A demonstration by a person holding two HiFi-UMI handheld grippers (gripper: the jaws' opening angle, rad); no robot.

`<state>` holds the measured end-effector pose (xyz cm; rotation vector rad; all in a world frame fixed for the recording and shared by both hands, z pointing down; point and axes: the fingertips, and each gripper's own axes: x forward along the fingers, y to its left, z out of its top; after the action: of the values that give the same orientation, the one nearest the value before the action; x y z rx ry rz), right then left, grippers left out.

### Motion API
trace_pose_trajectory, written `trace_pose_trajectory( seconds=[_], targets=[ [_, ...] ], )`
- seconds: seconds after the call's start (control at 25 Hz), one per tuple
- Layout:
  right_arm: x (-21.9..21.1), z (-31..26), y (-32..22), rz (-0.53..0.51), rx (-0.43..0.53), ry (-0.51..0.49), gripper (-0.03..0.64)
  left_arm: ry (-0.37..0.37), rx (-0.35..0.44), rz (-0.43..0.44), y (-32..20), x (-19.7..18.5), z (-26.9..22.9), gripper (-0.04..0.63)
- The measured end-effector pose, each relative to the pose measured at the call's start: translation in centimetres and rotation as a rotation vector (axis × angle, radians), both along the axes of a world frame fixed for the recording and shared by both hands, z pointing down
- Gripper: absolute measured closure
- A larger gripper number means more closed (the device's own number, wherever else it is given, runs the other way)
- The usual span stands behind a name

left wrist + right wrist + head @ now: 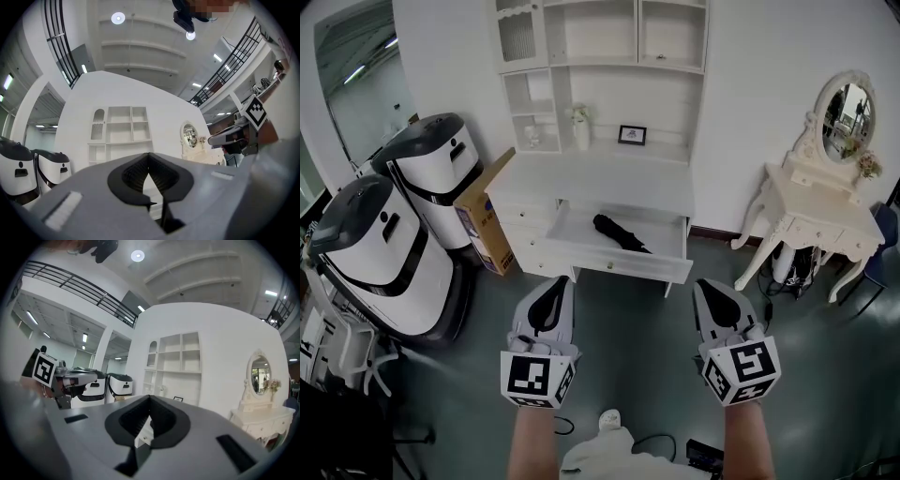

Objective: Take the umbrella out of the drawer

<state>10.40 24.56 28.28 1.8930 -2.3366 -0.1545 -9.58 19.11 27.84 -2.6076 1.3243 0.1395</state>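
Observation:
A black folded umbrella lies slantwise in the open drawer of a white desk with a shelf unit on top. Both grippers hover over the floor in front of the desk, well short of the drawer. The left gripper points at the drawer's left end, its jaws shut with nothing in them. Level with the drawer's right end, the right gripper is also shut and holds nothing. In the left gripper view the shut tips face the desk; the right gripper view shows its tips the same way.
Two large white-and-black machines stand at the left, with a cardboard box against the desk's side. A white vanity table with an oval mirror stands at the right. A small picture frame and a vase sit on the desk.

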Motion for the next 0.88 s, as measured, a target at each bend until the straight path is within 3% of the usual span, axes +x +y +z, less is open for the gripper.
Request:
trace_pose_trajectory(
  seconds=[0.36, 0.88],
  targets=[
    [-1.0, -0.5, -8.7, 0.017, 0.007, -0.014, 0.609, 0.035, -0.014, 0.015, -9.1, -1.6, -0.5, 0.584],
    [-1.8, -0.2, -13.2, 0.004, 0.011, -0.001, 0.609, 0.038, -0.002, -0.014, -12.9, -2.7, -0.2, 0.584]
  ],
)
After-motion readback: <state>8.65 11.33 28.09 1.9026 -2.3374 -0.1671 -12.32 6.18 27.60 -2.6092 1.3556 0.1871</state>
